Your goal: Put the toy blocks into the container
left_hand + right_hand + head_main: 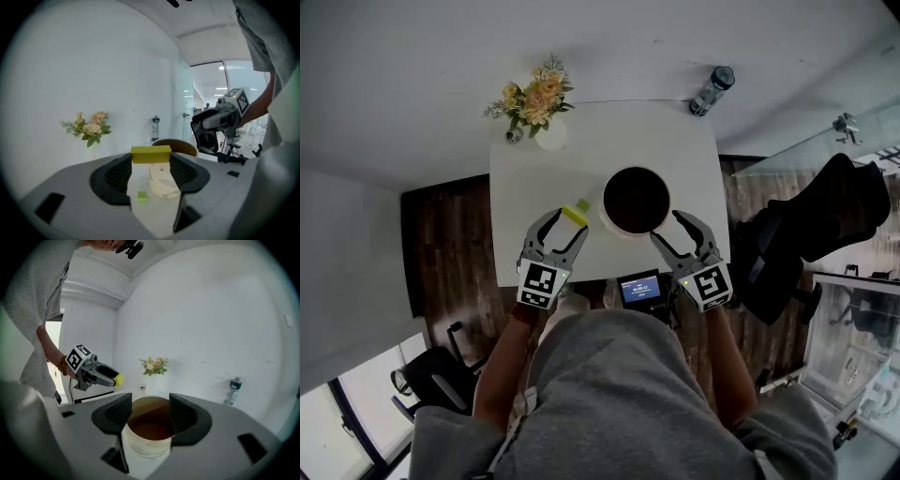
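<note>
Right tongs' (150, 404) view alone shows a red piece (164, 431) inside the container (146, 446).

A long yellow block (150, 154) is held level in the air by its ends. A tiny green block (142, 196) lies on the table (544, 178). The round white container (145, 444), brown inside, stands upright nearby.

Bare tabletop (630, 131) beyond the container (636, 201) (flower vase (550, 137) at far-left corner)
</note>
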Demonstrator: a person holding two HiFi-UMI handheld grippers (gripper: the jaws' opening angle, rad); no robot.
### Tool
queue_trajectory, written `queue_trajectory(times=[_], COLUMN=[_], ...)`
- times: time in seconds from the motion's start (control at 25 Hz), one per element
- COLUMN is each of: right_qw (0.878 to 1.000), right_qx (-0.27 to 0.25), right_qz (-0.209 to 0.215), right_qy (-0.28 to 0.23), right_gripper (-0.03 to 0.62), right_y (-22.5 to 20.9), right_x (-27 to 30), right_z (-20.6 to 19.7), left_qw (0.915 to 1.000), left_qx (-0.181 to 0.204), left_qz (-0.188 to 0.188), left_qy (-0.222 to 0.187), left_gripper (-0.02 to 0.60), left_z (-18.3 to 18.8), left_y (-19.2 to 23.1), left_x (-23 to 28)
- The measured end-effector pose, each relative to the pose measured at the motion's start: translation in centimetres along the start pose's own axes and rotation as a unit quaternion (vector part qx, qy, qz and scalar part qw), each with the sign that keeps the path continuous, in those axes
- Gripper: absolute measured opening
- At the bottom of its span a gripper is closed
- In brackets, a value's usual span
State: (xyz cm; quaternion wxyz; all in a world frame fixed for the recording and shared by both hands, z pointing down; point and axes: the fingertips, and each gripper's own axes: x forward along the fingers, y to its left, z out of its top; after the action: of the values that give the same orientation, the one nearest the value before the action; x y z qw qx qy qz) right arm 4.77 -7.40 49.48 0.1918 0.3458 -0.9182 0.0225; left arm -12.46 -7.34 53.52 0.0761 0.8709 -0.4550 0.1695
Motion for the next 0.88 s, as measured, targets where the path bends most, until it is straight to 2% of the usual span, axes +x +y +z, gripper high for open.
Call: queue_trajectory(times=[0.32, 0.52, 0.88], right_qw=[1.0, 1.0, 0.999], right_qx=[0.005, 0.016, 0.033], right_qz=[0.024, 0.017, -0.003], right_qy=[-0.006, -0.013, -0.014], right_gripper=[0.25, 0.25, 0.25], right_y=[-0.8, -1.3, -2.2], right_x=[0.4, -0.2, -1.9], right_z=[-0.9, -1.4, -3.1], left_qw=[0.9998, 0.9991, 0.9974], left_qx=[0.019, 0.036, 0.051], left_qz=[-0.006, -0.021, -0.045], left_qy=[-0.001, -0.001, 0.024], left_gripper=[0.258, 0.258, 0.259], left_z=[2.2, 3.5, 3.9], left_y=[-2.7, -4.4, -6.5], left_x=[0.9, 2.9, 6.3])
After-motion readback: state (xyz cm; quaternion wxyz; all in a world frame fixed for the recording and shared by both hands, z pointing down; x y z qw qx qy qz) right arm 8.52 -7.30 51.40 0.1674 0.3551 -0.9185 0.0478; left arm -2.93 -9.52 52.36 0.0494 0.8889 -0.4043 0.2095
